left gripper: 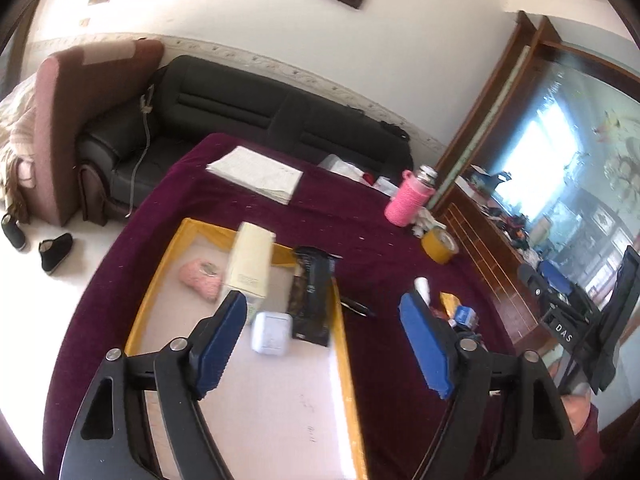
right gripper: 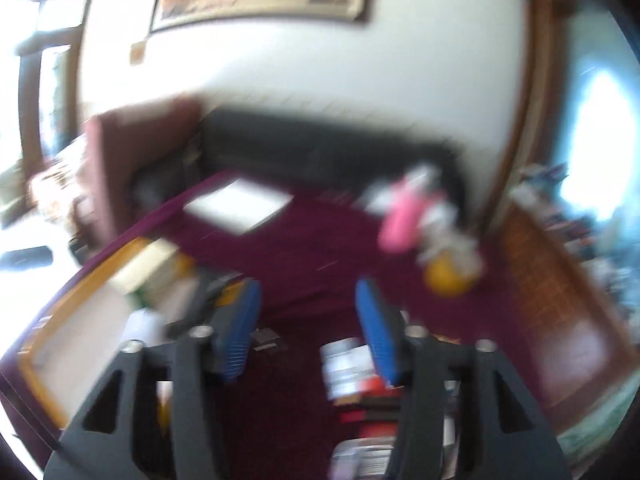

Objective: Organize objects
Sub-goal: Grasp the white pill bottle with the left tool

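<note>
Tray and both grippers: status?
Left gripper open, empty. Right gripper open, empty, view blurred. Yellow-rimmed tray holds cream box, white case, black packet, pink pouch. Loose items still on cloth.

Plush maroon cloth (left gripper: 340, 216) covers the table, a pink knitted sleeve (left gripper: 406, 202) wraps the metal-capped bottle, black sofa (left gripper: 224, 112) looks leathery.

The left gripper (left gripper: 322, 312) hangs tilted downward with its blue-padded jaws spread wide and nothing between them, while the right gripper (right gripper: 308, 312), badly blurred in its own view, likewise points downward with its jaws parted and holds nothing.
</note>
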Motion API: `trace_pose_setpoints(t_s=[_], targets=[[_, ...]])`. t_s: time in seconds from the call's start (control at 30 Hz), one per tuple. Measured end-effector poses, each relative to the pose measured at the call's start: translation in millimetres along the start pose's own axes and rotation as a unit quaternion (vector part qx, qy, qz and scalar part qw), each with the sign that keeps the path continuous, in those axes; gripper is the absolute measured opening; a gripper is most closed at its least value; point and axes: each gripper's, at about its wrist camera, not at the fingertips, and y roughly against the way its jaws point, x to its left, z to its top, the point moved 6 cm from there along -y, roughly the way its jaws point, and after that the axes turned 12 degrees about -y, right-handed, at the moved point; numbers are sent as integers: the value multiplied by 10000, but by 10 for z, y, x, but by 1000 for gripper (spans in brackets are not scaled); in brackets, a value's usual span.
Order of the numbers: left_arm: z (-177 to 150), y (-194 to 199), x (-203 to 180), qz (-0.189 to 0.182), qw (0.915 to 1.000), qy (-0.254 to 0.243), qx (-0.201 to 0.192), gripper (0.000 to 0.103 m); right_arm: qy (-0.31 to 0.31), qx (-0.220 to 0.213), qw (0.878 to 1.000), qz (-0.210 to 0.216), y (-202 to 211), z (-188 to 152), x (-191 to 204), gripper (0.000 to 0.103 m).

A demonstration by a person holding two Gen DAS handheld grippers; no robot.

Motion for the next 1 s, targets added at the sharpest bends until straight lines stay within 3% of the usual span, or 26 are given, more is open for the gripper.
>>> trace_pose_setpoints(t_s=[0.03, 0.07, 0.1, 0.17, 0.23, 0.33, 0.63, 0.9, 1.0], targets=[[-11, -49, -194, -131, 9998, -152, 59, 75, -32, -379, 9989, -266, 110, 24, -245, 99], [-28, -109, -360, -244, 9992, -275, 137, 75, -69, -538, 9975, -442, 171, 0, -469, 103], [-46, -156, -488, -335, 9986, -357, 201, 75, -143, -430, 9969, -646, 162, -46, -703, 103], [-130, -302, -765, -493, 9969, -473, 393, 75, -565, 228, 9938, -935, 58, -256, -1165, 103], [-227, -483, -984, -577, 9950, -488, 653, 75, -1281, 746, 9865, -693, -48, -493, -1573, 103], [-381, -705, -1230, -653, 9919, -394, 1011, 75, -1964, 1054, 9723, -706, -141, -768, -2015, 103], [-474, -1413, -1621, -379, 9863, -140, 1599, 75, -2647, 1017, 9579, -457, -328, -1136, -2444, 103], [-443, -2275, -1745, 174, 9808, -192, 1934, 74, -3193, 850, 9434, -294, -446, -1305, -2799, 103], [-432, -2565, -1773, 373, 9783, -340, 2009, 72, -3367, 993, 9361, -216, -500, -1373, -2885, 103]])
